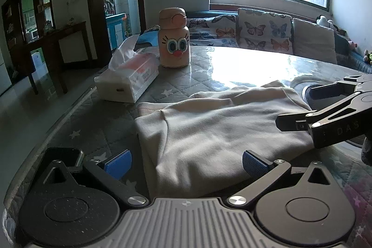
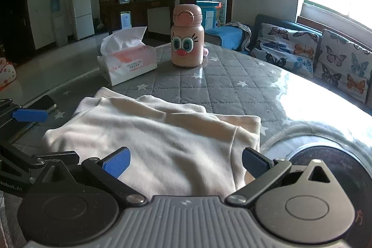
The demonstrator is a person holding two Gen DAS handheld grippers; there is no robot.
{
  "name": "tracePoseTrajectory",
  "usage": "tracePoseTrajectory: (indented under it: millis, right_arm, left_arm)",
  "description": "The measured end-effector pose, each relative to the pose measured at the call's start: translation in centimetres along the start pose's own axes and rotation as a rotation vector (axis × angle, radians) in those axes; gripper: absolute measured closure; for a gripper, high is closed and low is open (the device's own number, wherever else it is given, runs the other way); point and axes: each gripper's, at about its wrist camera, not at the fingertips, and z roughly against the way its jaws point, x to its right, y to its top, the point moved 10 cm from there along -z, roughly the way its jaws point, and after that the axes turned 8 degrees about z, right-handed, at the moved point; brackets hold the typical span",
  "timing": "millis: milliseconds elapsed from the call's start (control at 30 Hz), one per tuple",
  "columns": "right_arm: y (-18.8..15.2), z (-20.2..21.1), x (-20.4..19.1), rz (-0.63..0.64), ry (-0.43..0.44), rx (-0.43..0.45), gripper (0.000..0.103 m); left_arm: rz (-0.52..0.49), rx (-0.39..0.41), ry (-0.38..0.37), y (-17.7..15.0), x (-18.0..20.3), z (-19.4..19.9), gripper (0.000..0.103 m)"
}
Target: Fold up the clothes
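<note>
A cream garment point(image 1: 209, 127) lies folded into a thick rectangle on the grey quilted table cover point(image 1: 176, 83). In the right wrist view the same garment point(image 2: 162, 141) fills the middle, one seam running down its right side. My left gripper point(image 1: 186, 163) hovers open just over the garment's near edge, its blue pads wide apart and empty. My right gripper point(image 2: 184, 163) is open too, over the garment's near right part, holding nothing. The right gripper's black fingers point(image 1: 300, 122) reach in from the right in the left wrist view. The left gripper's blue pad point(image 2: 30, 115) shows at the left edge.
A tissue box point(image 1: 127, 83) and a peach cartoon-face bottle point(image 1: 174, 41) stand at the table's far side. A dark phone point(image 2: 44, 102) lies near the table's left edge. A round dark inset point(image 2: 325, 155) sits right of the garment. A sofa with butterfly cushions point(image 2: 313, 50) lies beyond.
</note>
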Motion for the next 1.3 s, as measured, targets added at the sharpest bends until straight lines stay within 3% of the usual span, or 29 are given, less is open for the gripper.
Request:
tracePoseTrajectory:
  millis: [500, 1300]
  right_arm:
    - [-2.4, 2.8, -1.2, -0.022, 0.009, 0.002, 0.0]
    - [-5.5, 3.4, -3.2, -0.061, 0.043, -0.054, 0.0]
  left_arm:
    - [-0.002, -0.001, 0.018, -1.8, 1.0, 1.6, 0.0]
    - [0.01, -0.015, 0.087, -3.9, 0.9, 2.9, 0.0]
